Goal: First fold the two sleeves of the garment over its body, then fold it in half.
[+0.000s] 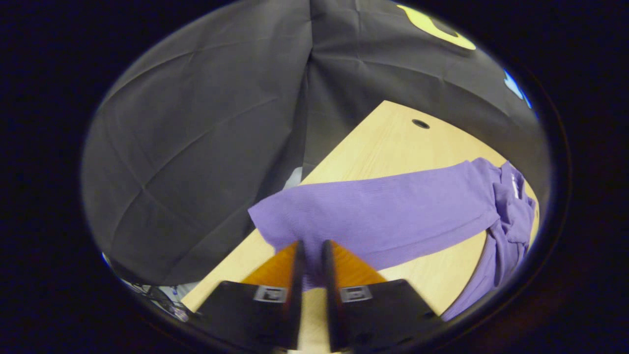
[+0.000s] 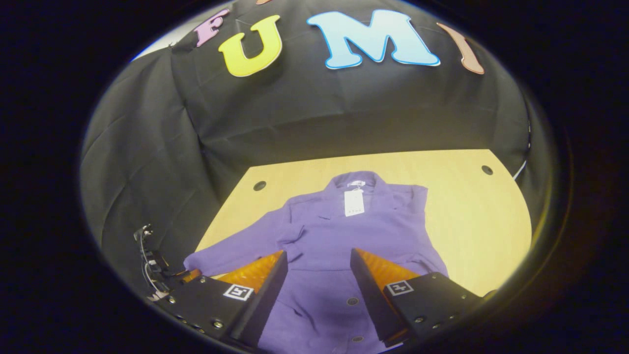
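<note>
We judge the first sleeve fold in hand: our left gripper [image 1: 312,248] pinches the cuff of the sleeve [image 1: 373,211], jaws nearly together. The purple jacket [image 2: 344,236] lies flat on the table [image 2: 471,206] (tag at collar). Right gripper [image 2: 318,260] hovers above it, jaws spread; next we carry the cuff across the body.

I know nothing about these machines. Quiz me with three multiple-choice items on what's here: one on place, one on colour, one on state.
1. Where does the garment lie?
A. on the wooden table
B. on the floor
C. on a hanger

2. What colour is the garment?
A. green
B. purple
C. white

3. How do the fingers of the right tool stand?
A. pressed together
B. clamped on a cup
C. spread apart

Answers:
1. A, the cloth spreads over the pale tabletop.
2. B, purple in both views.
3. C, a wide gap between them shows the garment below.
</note>
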